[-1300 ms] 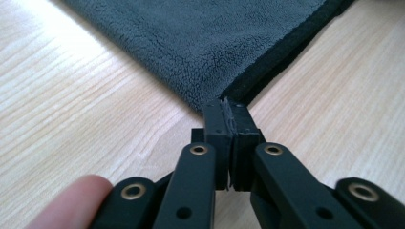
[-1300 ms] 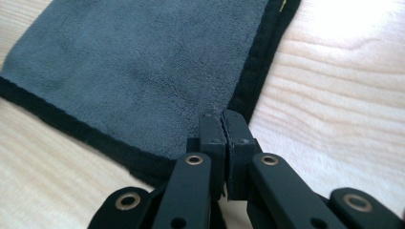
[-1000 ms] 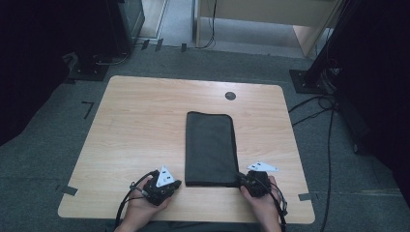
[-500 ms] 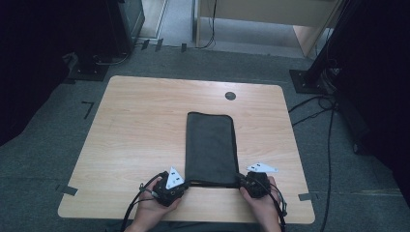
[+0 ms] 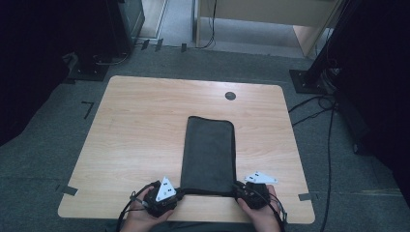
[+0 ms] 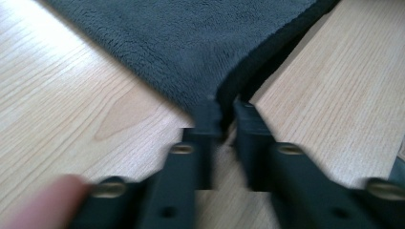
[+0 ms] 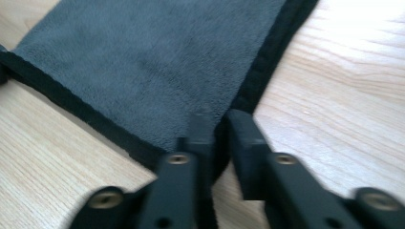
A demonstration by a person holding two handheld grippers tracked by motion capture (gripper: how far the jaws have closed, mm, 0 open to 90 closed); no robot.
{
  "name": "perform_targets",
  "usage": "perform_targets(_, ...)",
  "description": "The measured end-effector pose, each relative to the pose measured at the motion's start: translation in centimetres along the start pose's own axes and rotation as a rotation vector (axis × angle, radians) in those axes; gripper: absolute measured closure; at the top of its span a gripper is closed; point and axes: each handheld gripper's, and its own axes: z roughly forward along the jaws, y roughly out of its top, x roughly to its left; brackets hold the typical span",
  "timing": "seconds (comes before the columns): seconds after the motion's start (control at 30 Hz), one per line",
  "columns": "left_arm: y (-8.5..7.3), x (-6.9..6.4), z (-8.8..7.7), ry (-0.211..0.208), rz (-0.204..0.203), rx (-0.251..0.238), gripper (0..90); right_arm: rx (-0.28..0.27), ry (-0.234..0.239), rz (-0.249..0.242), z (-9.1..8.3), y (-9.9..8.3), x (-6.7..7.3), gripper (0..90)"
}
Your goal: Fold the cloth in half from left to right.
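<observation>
Two claws are sitting at the towel's (image 5: 209, 154) near corners, left claw (image 6: 223, 121) and right claw (image 7: 219, 131) just easing apart, each corner between slack jaws; the towel is stretching lengthwise away across the counter (image 5: 140, 125).

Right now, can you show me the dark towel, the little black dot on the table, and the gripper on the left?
dark towel (image 5: 209, 152), high view, middle of the cloth.
black dot (image 5: 230, 95), high view, its centre.
left gripper (image 5: 180, 193), high view, tips at the towel's near corner.

The towel (image 5: 209, 154) lies on the table (image 5: 140, 130), left gripper (image 5: 175, 194) and right gripper (image 5: 240, 190) at its near corners.
</observation>
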Motion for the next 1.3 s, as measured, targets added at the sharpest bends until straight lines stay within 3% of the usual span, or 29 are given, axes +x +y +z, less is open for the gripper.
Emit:
perform_targets(0.07, 0.0, 0.3, -0.2, -0.008, -0.011, -0.017, 57.6, -0.013, 0.003, 0.009, -0.2, 0.1, -0.3, 68.4)
perform_targets(0.17, 0.8, 1.7, -0.8, -0.012, -0.090, -0.089, 46.7, -0.069, 0.002, 0.037, -0.9, 1.4, -1.2, 63.8)
perform_targets(0.2, 0.8, 1.7, -0.8, -0.012, -0.090, -0.089, 44.0, -0.084, 0.000, 0.039, -1.0, 1.8, -1.5, 63.3)
perform_targets(0.23, 1.5, 2.7, -0.7, -0.012, -0.124, -0.107, 42.1, -0.094, -0.007, 0.037, -1.1, 2.2, -1.7, 62.5)
perform_targets(0.33, 2.5, 3.9, -0.4, 0.002, -0.152, -0.122, 37.4, -0.117, -0.025, 0.031, -0.9, 3.6, -2.3, 60.1)
perform_targets(0.6, 6.0, 7.7, 1.9, 0.083, -0.202, -0.142, 35.9, -0.171, -0.041, 0.025, 0.5, 7.6, -4.1, 59.1)
perform_targets(0.73, 7.6, 9.5, 3.2, 0.130, -0.218, -0.148, 36.7, -0.174, -0.043, 0.037, 2.2, 9.7, -5.1, 59.2)
perform_targets(0.83, 8.3, 10.4, 3.9, 0.142, -0.239, -0.152, 36.9, -0.173, -0.051, 0.039, 3.2, 10.7, -5.6, 59.3)
perform_targets(0.9, 9.2, 11.7, 4.8, 0.151, -0.281, -0.153, 37.4, -0.164, -0.061, 0.034, 4.7, 12.0, -6.2, 59.4)
perform_targets(1.13, 11.1, 13.7, 7.4, 0.195, -0.286, -0.126, 38.7, -0.159, -0.069, 0.053, 7.0, 14.5, -7.3, 60.0)
perform_targets(1.3, 12.3, 14.8, 8.7, 0.230, -0.307, -0.149, 40.5, -0.160, -0.068, 0.089, 8.2, 15.7, -8.4, 60.2)
